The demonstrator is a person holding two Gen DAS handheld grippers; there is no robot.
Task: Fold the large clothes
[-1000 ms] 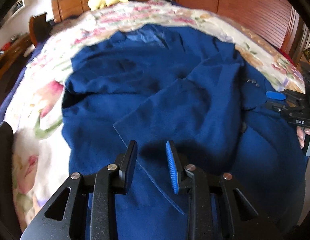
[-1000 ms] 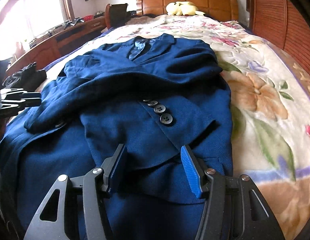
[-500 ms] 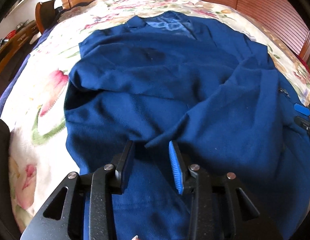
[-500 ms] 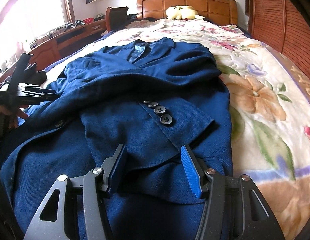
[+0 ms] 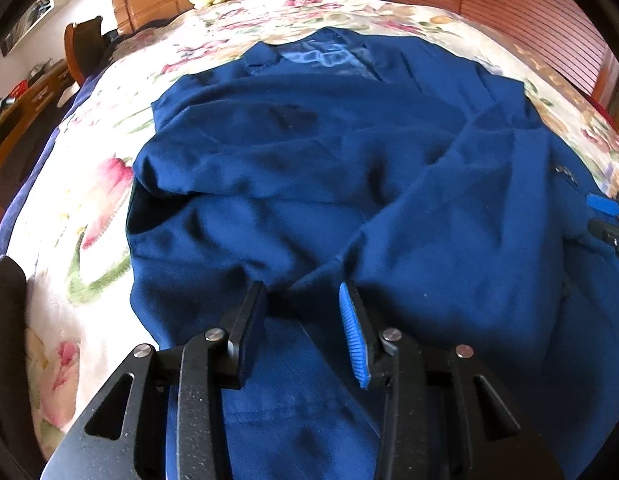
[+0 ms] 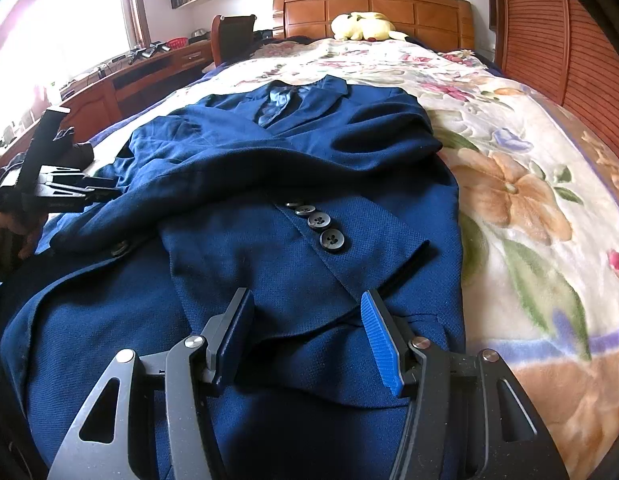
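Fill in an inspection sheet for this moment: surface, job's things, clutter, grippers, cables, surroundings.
Surface: bed with floral blanket.
Job's things: blue jacket lies front up, collar toward the headboard, both sleeves folded across its front; cuff buttons showing.
Clutter: yellow plush toy by the headboard.
Grippers: left gripper open over the jacket, its jaws have just been opening; right gripper open above the hem, nothing clamped.
Cables: nothing seen.
Surroundings: wooden desk, chair, slatted wooden wall panels.

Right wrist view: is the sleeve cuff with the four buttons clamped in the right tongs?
No: the right tongs stand open over the jacket, and the buttoned cuff lies beyond the fingertips, untouched.
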